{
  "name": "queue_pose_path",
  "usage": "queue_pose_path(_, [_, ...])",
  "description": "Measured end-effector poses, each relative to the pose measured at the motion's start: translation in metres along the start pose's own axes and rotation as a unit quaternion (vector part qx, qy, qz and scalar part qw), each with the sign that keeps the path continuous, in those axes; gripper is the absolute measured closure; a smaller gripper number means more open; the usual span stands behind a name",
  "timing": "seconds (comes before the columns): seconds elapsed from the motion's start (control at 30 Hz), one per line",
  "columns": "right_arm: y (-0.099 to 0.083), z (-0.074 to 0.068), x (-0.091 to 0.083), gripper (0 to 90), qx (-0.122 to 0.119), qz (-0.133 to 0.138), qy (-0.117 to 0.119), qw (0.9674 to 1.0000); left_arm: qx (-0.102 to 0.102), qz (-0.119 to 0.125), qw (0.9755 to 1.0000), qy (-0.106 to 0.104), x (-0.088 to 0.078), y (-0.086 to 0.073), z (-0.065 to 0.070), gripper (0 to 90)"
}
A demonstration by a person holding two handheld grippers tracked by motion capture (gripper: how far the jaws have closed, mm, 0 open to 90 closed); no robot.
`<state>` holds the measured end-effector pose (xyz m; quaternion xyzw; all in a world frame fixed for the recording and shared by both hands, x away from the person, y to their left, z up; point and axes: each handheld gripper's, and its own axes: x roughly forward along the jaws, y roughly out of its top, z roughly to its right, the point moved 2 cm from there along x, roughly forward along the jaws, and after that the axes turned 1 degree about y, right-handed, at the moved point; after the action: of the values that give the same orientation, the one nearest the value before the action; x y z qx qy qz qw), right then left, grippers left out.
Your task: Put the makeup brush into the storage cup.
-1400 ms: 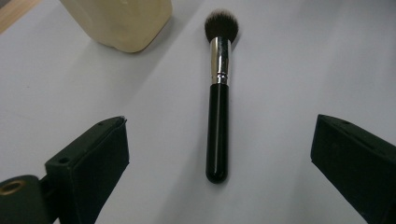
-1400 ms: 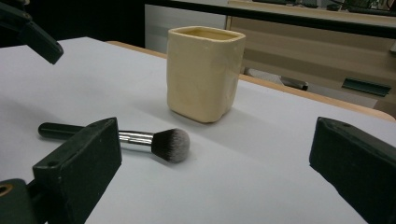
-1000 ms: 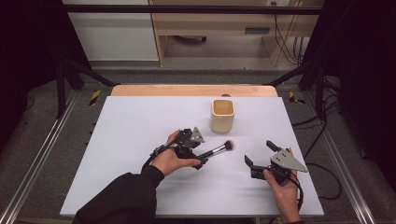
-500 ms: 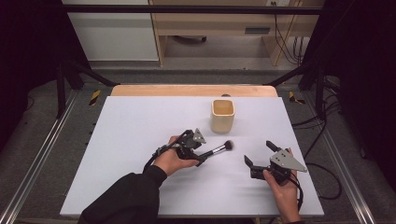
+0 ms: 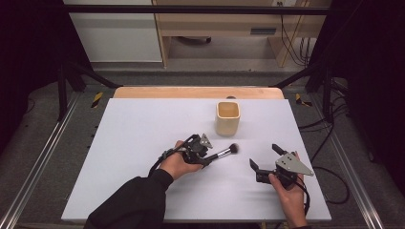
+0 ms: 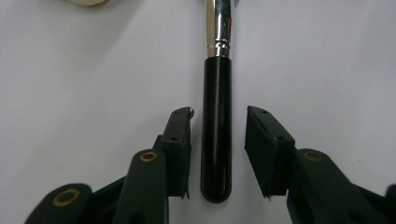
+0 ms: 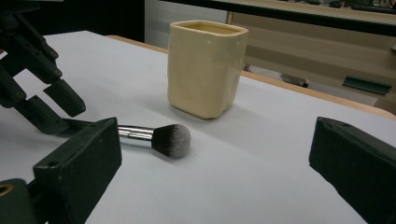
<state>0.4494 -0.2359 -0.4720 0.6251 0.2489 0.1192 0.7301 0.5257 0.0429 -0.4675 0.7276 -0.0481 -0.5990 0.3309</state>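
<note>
A: L gripper (image 6: 218, 116) status?
B: Jaws have just been closing around the brush (image 6: 216, 135) handle. Slim gaps both sides in left gripper view, pads not pressing yet.
A: Brush loc?
B: Flat on the table (image 5: 133, 133), just below center of high view, bristles toward the right. Cup (image 5: 228, 118) upright above it, apart.
A: R gripper (image 5: 263, 157)?
B: Lower right of high view, jaws wide, nothing between them. Resting by the person's right hand (image 5: 289, 191).
</note>
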Motion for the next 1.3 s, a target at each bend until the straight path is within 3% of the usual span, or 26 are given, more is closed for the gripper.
queue_pose_path(0.37, [0.000, 0.000, 0.000, 3.1, -0.001, 0.000, 0.001, 1.0000, -0.009, -0.019, 0.9998, 0.005, 0.007, -0.002, -0.001, 73.0])
queue_pose_path(0.73, [0.000, 0.000, 0.000, 3.1, 0.002, 0.000, -0.001, 1.0000, 0.000, -0.006, 0.9998, 0.017, 0.005, -0.006, 0.005, 74.3])
queue_pose_path(1.2, [0.000, 0.000, 0.000, 3.0, -0.001, -0.001, -0.003, 1.0000, -0.007, 0.061, 0.9977, 0.029, -0.015, -0.020, 0.006, 74.4])
queue_pose_path(1.3, [0.001, 0.000, -0.001, 2.9, 0.004, 0.004, -0.004, 1.0000, -0.017, 0.093, 0.9949, 0.034, -0.022, -0.022, 0.008, 74.4])
